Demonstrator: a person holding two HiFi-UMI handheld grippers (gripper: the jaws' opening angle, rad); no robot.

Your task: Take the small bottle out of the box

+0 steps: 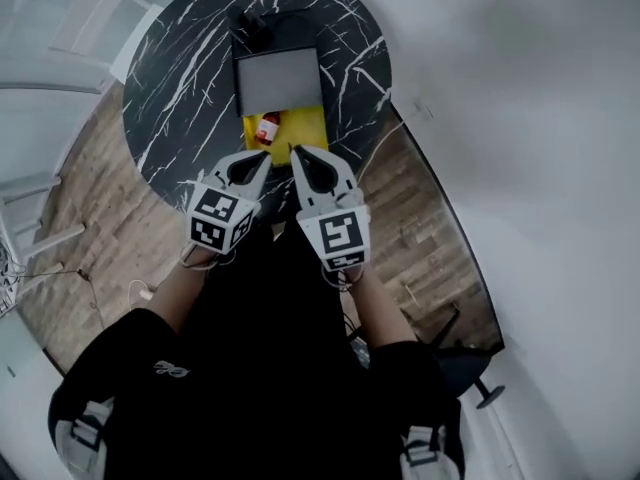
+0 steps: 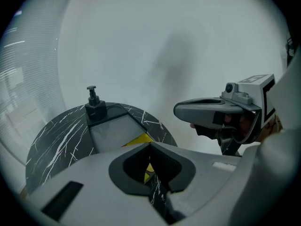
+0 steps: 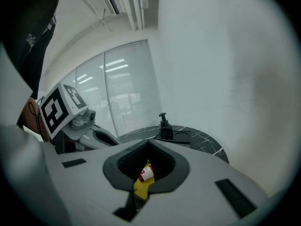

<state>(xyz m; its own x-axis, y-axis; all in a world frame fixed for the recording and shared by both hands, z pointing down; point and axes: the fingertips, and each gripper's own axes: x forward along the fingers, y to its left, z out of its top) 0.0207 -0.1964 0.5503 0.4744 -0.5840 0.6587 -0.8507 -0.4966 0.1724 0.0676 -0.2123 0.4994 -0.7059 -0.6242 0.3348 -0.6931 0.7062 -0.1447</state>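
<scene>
Marble table (image 1: 180, 78): small bottle (image 1: 267, 128) flat in yellow box (image 1: 305, 128), axis diagonal; left claw (image 1: 266, 156), right claw (image 1: 295, 151) pressed together.

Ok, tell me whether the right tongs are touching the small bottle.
Apart. Head view: the right tongs hover short of the small bottle, bare yellow box showing between them.
</scene>
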